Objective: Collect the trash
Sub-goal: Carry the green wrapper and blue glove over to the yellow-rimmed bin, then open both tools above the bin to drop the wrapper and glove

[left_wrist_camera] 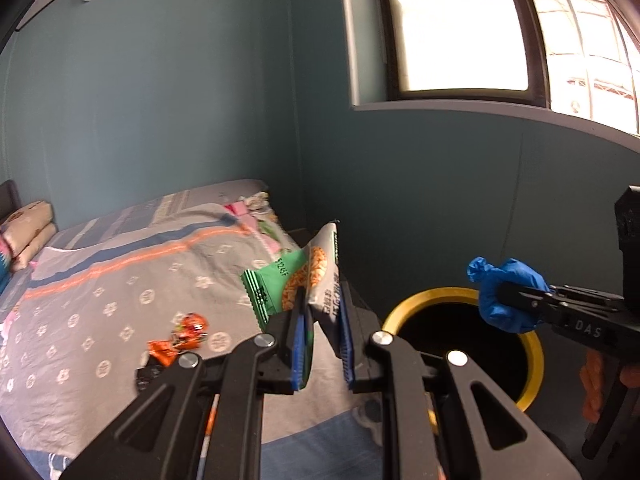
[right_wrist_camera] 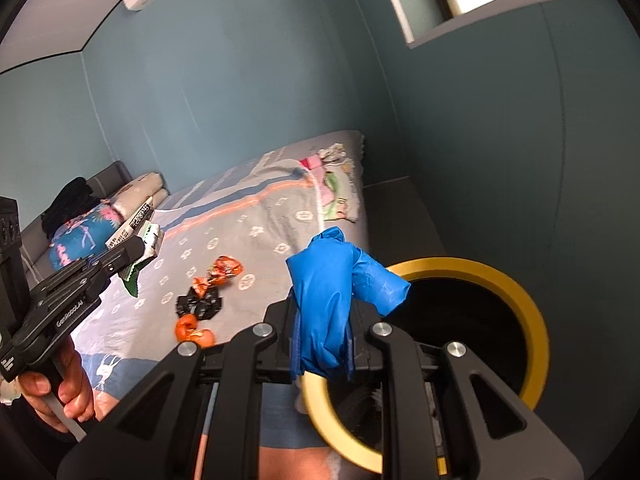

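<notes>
My left gripper [left_wrist_camera: 322,320] is shut on a green and white snack packet [left_wrist_camera: 308,276] and holds it above the bed's right edge; it also shows in the right wrist view [right_wrist_camera: 136,236]. My right gripper [right_wrist_camera: 324,328] is shut on a crumpled blue glove [right_wrist_camera: 340,300] and holds it over the near rim of the yellow-rimmed trash bin [right_wrist_camera: 532,320]. In the left wrist view the glove [left_wrist_camera: 500,296] hangs over the bin [left_wrist_camera: 416,300]. Orange wrappers [right_wrist_camera: 224,272], a black wrapper [right_wrist_camera: 200,304] and orange peel [right_wrist_camera: 192,330] lie on the bedspread [left_wrist_camera: 120,272].
The bed runs along a teal wall, with pillows [right_wrist_camera: 132,196] and a dark cloth [right_wrist_camera: 68,204] at its head. A folded cloth [right_wrist_camera: 336,184] lies at the far corner. A dark ledge [right_wrist_camera: 400,216] sits between bed and wall. A window [left_wrist_camera: 460,24] is above the bin.
</notes>
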{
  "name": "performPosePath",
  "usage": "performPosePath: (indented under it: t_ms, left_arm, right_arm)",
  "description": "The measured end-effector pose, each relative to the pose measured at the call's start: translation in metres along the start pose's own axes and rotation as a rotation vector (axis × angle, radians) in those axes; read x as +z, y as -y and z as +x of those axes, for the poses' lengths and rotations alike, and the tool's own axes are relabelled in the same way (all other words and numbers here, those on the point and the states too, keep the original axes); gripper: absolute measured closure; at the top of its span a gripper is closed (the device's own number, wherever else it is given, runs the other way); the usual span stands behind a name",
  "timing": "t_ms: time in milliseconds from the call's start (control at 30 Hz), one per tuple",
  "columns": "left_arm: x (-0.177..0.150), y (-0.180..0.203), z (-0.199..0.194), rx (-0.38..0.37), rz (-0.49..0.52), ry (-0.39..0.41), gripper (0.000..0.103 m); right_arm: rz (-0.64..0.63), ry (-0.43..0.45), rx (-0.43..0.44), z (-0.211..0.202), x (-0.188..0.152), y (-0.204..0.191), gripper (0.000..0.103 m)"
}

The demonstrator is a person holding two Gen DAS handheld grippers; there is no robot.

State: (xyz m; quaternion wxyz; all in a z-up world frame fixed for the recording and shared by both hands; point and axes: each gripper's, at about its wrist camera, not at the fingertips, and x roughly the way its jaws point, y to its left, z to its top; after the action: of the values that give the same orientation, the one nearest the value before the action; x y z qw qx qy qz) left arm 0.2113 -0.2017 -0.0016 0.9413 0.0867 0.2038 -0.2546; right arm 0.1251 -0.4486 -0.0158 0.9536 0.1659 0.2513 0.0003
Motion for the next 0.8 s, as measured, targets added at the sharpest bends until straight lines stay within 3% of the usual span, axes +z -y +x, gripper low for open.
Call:
performPosePath:
  t_ms: [367,700,800]
  left_arm:
    - [-0.008,0.051,0.078,-0.117,-0.039,-0.125,0.089]
    - [-0.032,0.077,0.139,-0.126,-0.069,-0.241,0.088]
    - [-0.040,0.080,0.151,-0.149,-0.081,-0.282,0.081]
  right_arm:
    - [0.085,-0.043,-0.087,0.014,-0.006,0.064,0.087]
    - [0.173,-0.128,-0.092,0.045,-0.021,0.101,0.087]
    - [0.181,-0.147,-0.100,0.049,-0.025,0.105,0.086]
